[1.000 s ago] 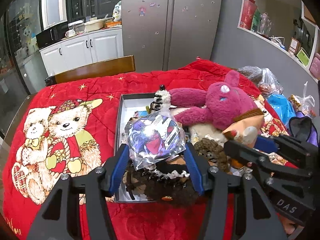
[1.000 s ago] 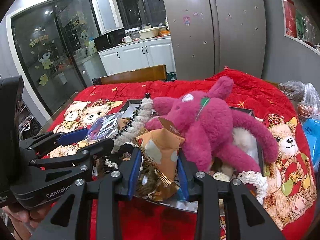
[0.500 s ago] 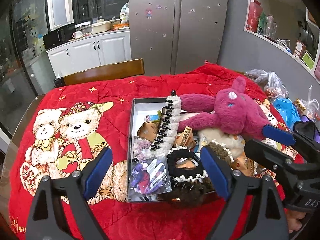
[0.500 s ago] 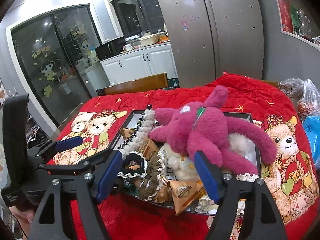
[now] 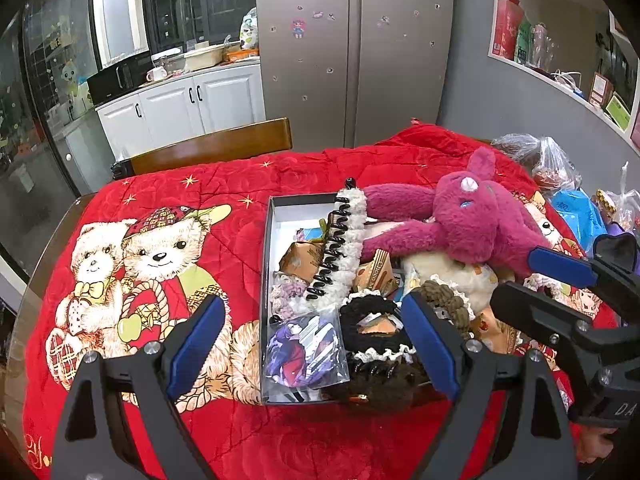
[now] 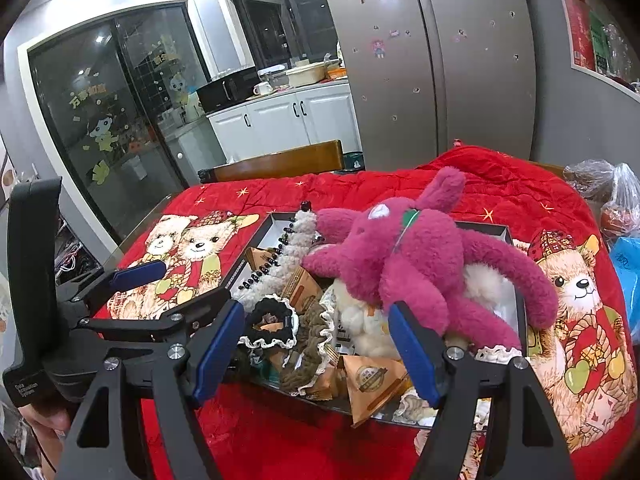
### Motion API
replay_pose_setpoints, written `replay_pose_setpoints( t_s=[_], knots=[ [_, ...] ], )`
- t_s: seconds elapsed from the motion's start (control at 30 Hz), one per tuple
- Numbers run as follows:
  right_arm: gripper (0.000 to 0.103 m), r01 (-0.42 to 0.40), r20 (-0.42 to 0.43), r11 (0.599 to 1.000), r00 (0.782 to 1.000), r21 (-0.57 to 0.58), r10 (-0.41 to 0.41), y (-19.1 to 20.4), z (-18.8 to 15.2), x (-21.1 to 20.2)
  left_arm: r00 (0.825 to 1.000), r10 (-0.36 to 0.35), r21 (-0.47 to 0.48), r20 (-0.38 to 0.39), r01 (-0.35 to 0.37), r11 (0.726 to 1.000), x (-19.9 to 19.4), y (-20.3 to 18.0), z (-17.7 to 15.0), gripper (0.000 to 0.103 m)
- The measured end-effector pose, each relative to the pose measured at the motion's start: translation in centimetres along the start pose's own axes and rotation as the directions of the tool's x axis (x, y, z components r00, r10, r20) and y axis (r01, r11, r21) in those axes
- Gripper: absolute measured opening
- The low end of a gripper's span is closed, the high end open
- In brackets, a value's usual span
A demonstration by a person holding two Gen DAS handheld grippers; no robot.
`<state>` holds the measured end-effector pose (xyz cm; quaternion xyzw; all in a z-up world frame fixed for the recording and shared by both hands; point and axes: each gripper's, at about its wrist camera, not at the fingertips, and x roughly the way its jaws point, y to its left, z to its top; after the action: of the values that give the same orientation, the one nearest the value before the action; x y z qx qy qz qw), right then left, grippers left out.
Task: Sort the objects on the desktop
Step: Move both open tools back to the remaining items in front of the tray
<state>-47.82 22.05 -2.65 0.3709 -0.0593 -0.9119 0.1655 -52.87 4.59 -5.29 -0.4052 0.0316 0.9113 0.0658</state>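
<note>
Now both claws, left [image 5: 310, 346] and right [image 6: 316, 346], hang spread, empty, above the box's [image 5: 267, 280] near edge

Indoor light's pretty even and sharp, colours punchy. Heavy fisheye bend with black corners, ceiling-lamp glare at 12 o'clock.
</note>
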Motion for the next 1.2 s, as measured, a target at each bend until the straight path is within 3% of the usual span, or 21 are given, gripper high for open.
replay_pose_setpoints(
  t_s=[0.3,0.6,0.87,1.2],
  knots=[
    [0.077,0.025,0.011,1.000,1.000,-0.010,-0.025,0.7,0.5,-1.4,0.997,-0.002,-0.013,0.071,0.003,1.000,-3.8,-0.1,0.3,0.091],
    [0.077,0.062,0.137,0.998,0.989,-0.032,-0.057,3.0,0.5,-7.6,0.986,-0.001,0.008,0.165,0.000,1.000,-11.7,-0.7,-0.9,0.092],
    [0.078,0.102,0.185,0.994,0.978,-0.040,-0.093,4.3,-2.3,-13.3,0.977,-0.036,0.009,0.211,0.034,0.999,-17.2,-1.3,-5.8,0.099],
    [0.079,0.165,0.220,0.982,0.965,-0.086,-0.143,5.6,-9.7,-18.5,0.984,-0.059,-0.021,0.167,0.064,0.998,-18.8,-2.3,-13.4,0.100]
  ],
)
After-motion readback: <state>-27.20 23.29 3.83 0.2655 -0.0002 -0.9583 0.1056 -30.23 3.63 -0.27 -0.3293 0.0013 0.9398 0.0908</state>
